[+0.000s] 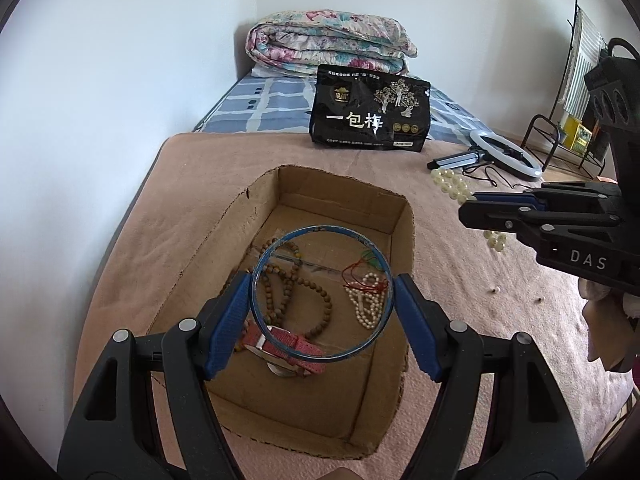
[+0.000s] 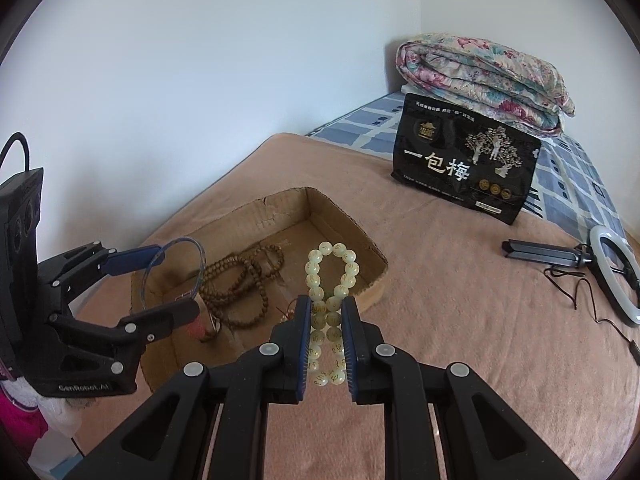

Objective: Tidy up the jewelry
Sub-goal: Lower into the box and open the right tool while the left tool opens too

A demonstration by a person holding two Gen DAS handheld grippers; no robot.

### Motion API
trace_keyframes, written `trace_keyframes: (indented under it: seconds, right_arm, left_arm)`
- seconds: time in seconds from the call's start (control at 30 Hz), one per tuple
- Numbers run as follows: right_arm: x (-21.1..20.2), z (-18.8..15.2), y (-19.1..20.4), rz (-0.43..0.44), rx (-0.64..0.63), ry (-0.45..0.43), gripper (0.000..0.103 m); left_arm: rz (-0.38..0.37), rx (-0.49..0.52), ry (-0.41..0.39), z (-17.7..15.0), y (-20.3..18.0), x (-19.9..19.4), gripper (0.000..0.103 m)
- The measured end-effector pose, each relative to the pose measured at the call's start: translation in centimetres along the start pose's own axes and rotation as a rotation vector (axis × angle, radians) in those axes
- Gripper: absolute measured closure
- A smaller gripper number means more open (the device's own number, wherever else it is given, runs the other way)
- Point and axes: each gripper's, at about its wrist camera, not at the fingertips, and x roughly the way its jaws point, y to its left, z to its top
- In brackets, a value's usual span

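Blue bangle [image 1: 322,295] clamped in my left gripper [image 1: 322,320] above the cardboard box [image 1: 400,216]; my right gripper [image 2: 326,344] pinches the pale bead bracelet [image 2: 332,276] beside its rim.

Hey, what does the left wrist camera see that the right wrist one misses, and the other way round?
Left wrist only: the white pearl strand and pink watch in the cardboard box, and a wire rack. Right wrist only: the full loop of the pale bead bracelet pinched by the right gripper. Both: the blue bangle clamped in the left gripper, brown prayer beads, black pouch, ring light.
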Motion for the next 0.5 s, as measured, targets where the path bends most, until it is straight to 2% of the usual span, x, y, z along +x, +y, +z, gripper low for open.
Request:
trace_keyframes:
  seconds: [0.5]
  right_arm:
    - [4.2, 1.7, 0.3, 0.029, 0.029, 0.018, 0.090]
  left_arm:
    - [0.010, -0.025, 0.011, 0.5, 1.6, 1.6, 0.029]
